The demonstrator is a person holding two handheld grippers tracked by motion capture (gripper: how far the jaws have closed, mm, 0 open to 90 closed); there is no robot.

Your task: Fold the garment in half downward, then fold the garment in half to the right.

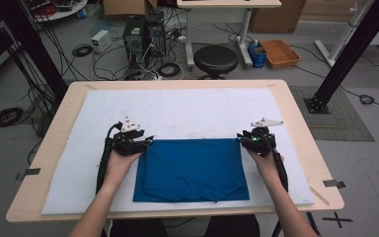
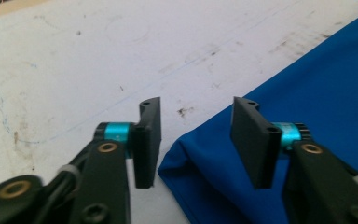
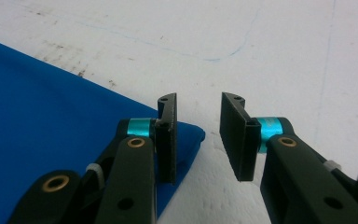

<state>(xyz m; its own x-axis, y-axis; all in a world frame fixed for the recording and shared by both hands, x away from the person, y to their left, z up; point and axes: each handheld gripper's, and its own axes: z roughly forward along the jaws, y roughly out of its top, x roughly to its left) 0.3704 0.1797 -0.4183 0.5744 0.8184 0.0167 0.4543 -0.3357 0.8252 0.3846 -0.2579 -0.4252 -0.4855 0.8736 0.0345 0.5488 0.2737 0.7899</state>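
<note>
Left claw (image 2: 196,140): jaws apart, nothing pinched.
Right claw (image 3: 198,135): also apart.
Cloth (image 1: 190,170): folded, near-centre of white board (image 1: 187,106) — far corners under my claws.
Risk: withdrawing could snag a corner — fold springs open.

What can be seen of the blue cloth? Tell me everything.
The blue cloth is a plain, smooth fabric, folded into a near-rectangle and lying flat on the white mat, near the table's front edge. Its near edge shows layered folds. The left gripper and right gripper stand open at its two far corners, a corner under each pair of jaws, neither pressing it.
</note>
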